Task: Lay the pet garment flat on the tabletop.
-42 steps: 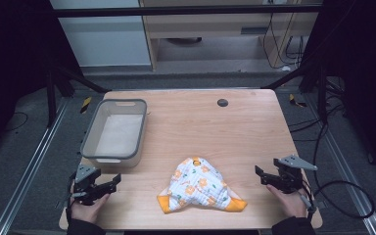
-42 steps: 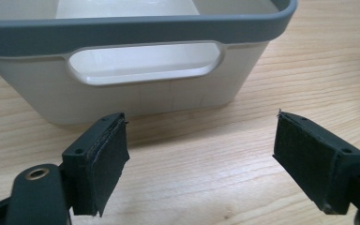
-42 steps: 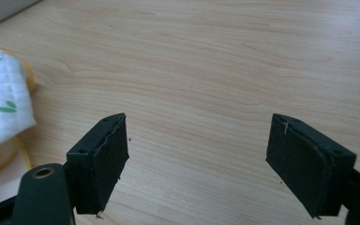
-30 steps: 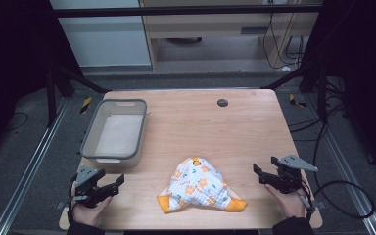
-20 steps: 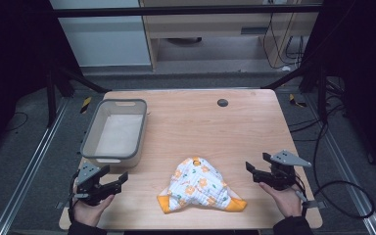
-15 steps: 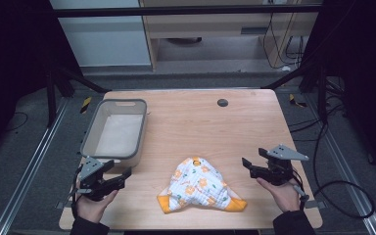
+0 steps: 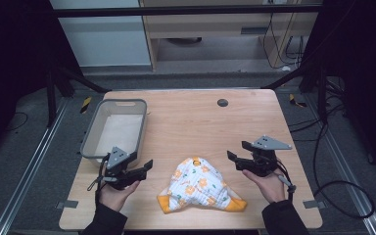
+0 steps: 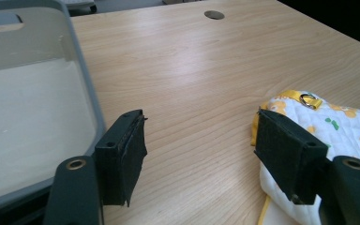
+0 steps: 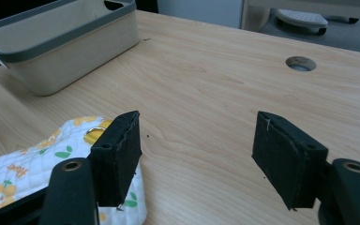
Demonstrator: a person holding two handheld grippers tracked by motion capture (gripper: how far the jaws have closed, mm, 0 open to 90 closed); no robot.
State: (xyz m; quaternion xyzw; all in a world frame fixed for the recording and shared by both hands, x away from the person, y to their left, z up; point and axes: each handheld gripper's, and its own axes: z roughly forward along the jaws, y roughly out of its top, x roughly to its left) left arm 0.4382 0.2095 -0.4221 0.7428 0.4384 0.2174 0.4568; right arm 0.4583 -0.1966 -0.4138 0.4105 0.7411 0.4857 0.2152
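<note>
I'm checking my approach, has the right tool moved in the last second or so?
Yes. The right tool has shifted left and slightly up the table, away from its right edge and closer to the bib, open.

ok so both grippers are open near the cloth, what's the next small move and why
Probably ease both grippers inward to the cloth edges. The left gripper and right gripper are open, flanking it on the table, each with its jaws close to the cloth but closed on nothing. Its yellow trim looks graspable.
</note>
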